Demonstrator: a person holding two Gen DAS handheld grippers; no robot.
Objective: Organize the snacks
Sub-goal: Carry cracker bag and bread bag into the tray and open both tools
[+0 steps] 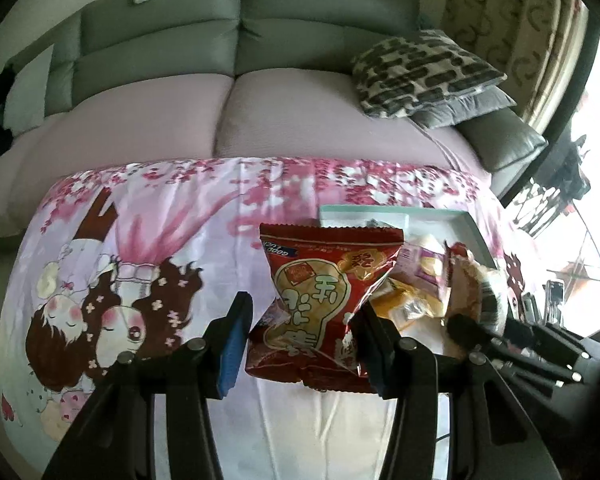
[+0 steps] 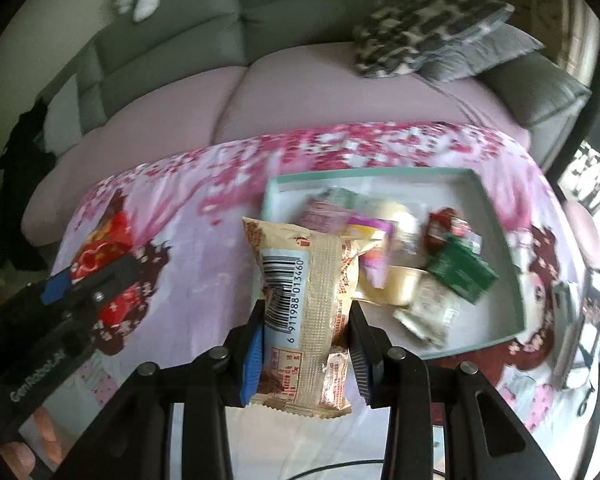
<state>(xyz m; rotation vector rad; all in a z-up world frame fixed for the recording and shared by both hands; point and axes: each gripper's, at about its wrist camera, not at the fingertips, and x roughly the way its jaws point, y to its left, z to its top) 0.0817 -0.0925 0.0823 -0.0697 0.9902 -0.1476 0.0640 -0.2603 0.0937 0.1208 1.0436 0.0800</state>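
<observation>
My left gripper holds a red snack bag with a yellow cartoon print, lifted above the table; its right finger presses the bag and a small gap shows at the left finger. My right gripper is shut on a beige snack pack with a barcode, held just left of the pale green tray. The tray holds several snacks: a dark green packet, a cream cup, a small red packet. The left gripper and red bag also show at the left of the right wrist view.
The table wears a pink cartoon cloth. A grey and lilac sofa stands behind it with a patterned cushion. The tray's rim and the right gripper's snack pack show at the right of the left wrist view.
</observation>
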